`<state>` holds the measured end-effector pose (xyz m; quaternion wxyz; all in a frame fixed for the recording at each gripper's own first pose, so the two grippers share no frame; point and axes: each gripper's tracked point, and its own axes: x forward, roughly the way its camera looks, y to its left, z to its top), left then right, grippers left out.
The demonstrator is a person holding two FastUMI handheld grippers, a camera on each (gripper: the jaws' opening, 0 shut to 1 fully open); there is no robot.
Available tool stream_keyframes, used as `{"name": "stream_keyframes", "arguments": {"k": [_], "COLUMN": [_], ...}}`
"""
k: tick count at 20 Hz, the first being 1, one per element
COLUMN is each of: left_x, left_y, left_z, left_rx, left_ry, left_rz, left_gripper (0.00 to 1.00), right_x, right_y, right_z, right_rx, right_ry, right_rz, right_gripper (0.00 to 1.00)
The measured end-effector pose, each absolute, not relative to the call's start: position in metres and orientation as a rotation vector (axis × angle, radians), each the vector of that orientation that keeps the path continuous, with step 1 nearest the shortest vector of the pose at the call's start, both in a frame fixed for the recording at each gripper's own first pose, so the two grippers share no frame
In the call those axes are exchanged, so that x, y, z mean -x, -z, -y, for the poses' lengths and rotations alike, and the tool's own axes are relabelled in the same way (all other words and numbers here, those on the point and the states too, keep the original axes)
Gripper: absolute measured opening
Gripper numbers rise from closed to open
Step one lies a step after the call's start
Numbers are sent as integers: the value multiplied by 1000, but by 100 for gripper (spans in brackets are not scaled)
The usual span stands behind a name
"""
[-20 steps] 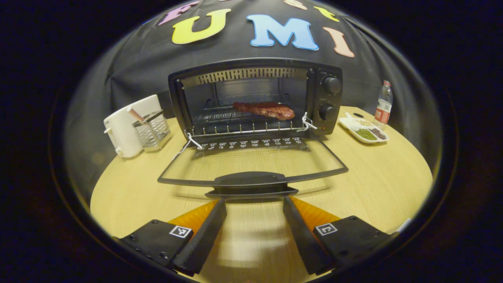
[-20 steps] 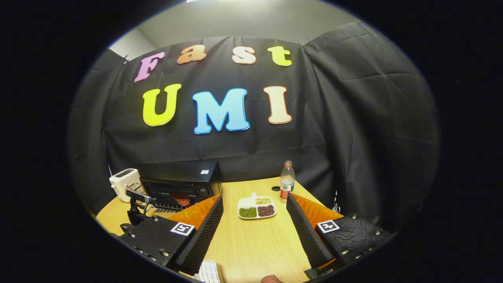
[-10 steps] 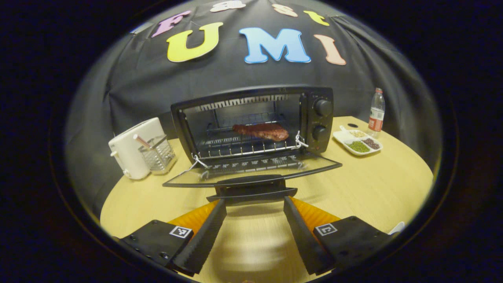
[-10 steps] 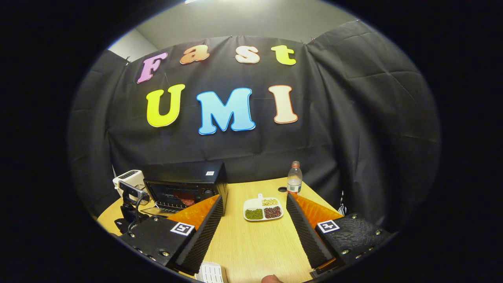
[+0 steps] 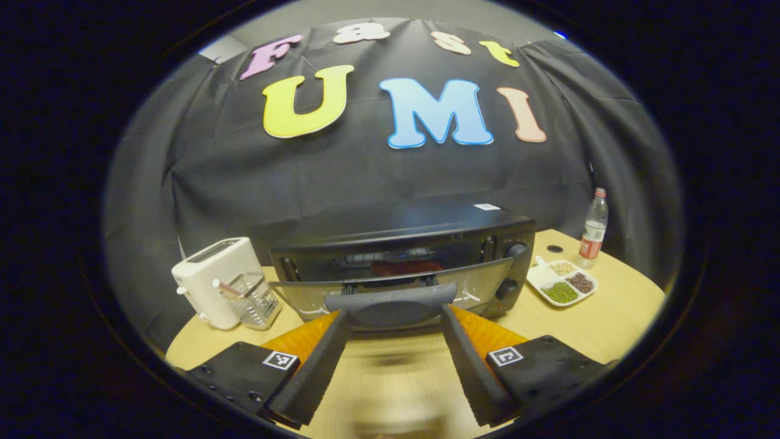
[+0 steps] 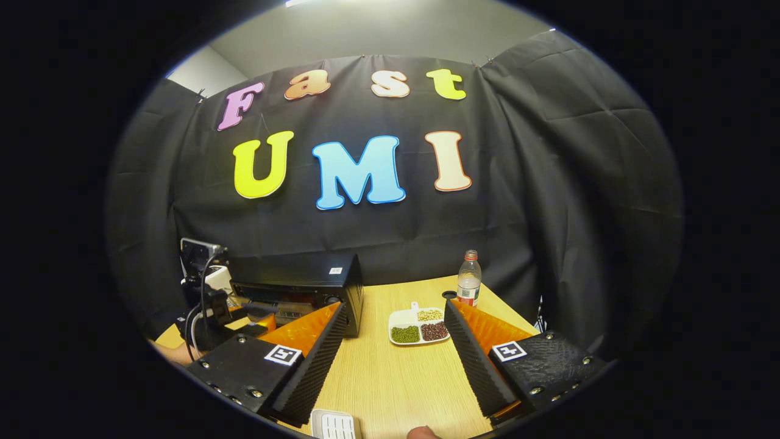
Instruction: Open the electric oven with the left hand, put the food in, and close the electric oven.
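The black electric oven (image 5: 402, 228) stands at the back of the round wooden table (image 5: 609, 317). Its glass door (image 5: 481, 283) is tilted up, nearly closed, leaving a narrow gap at the top. Through that gap a piece of red meat (image 5: 405, 267) shows on the rack inside. My left gripper (image 5: 394, 312) is open, with the door's handle (image 5: 390, 299) lying across its spread fingertips. The right gripper view shows the oven (image 6: 304, 277) at the left with the left gripper (image 6: 244, 311) at its front. My right gripper (image 6: 395, 306) hovers open over the table, holding nothing.
A white toaster (image 5: 210, 280) and a wire holder (image 5: 253, 299) stand left of the oven. To its right are a divided dish of beans (image 5: 563, 283) and a water bottle (image 5: 594, 228). A small white ribbed object (image 6: 332, 425) lies near the front edge.
The oven door has swung up from lying flat to nearly closed, with my left gripper rising under its handle. The right gripper has barely moved.
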<state>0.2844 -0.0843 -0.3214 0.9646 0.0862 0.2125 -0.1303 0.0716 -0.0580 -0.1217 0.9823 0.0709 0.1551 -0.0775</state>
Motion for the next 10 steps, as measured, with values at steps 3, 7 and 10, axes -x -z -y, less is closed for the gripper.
{"name": "stream_keyframes", "arguments": {"k": [3, 7, 10], "left_x": [-305, -294, -260], "left_y": [300, 261, 221], "left_z": [92, 105, 108], "left_rx": [-155, -143, -121], "left_ry": [278, 305, 294], "left_rz": [-381, -319, -272], "left_gripper": [98, 100, 94], "right_x": [-75, -78, -75], "right_y": [121, 107, 89], "right_z": [59, 60, 64], "right_rx": [-148, -161, -162], "right_ry": [171, 167, 135], "right_rz": [-310, -263, -214], "right_gripper": [98, 98, 98]}}
